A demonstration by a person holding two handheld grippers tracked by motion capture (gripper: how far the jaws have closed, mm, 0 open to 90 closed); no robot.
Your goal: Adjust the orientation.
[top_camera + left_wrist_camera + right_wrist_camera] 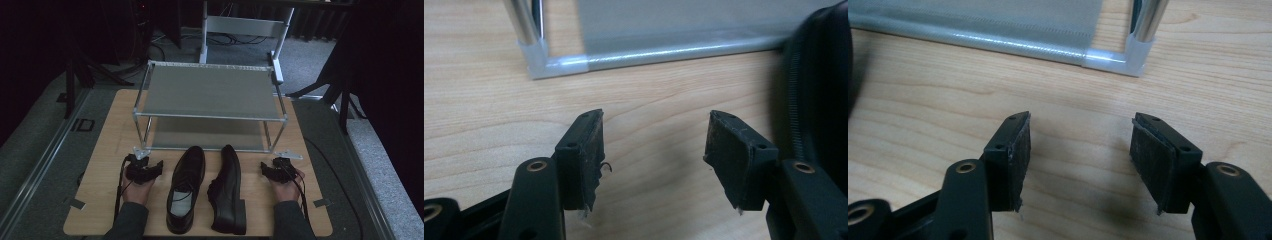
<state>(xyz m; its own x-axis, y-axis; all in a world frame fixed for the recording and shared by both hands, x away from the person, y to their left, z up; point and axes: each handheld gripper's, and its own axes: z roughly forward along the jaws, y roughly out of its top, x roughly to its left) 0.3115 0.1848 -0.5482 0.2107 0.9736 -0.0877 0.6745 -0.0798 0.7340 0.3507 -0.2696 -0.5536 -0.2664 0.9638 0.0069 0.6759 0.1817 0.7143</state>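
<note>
Nothing is placed yet: both black shoes, the left shoe point(186, 189) and the right shoe point(228, 191), lie mid-counter by the near edge, before the empty rack point(210, 91). The left gripper point(145, 169) and right gripper point(275, 170) flank them, jaws spread, holding nothing.

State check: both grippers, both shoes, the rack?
left gripper: open, nothing between its fingers, resting on the table.
right gripper: open, holds nothing, on the table.
left shoe: upright, laced, toe toward the rack.
right shoe: tipped onto its side.
shoe rack: standing, both shelves bare.
</note>
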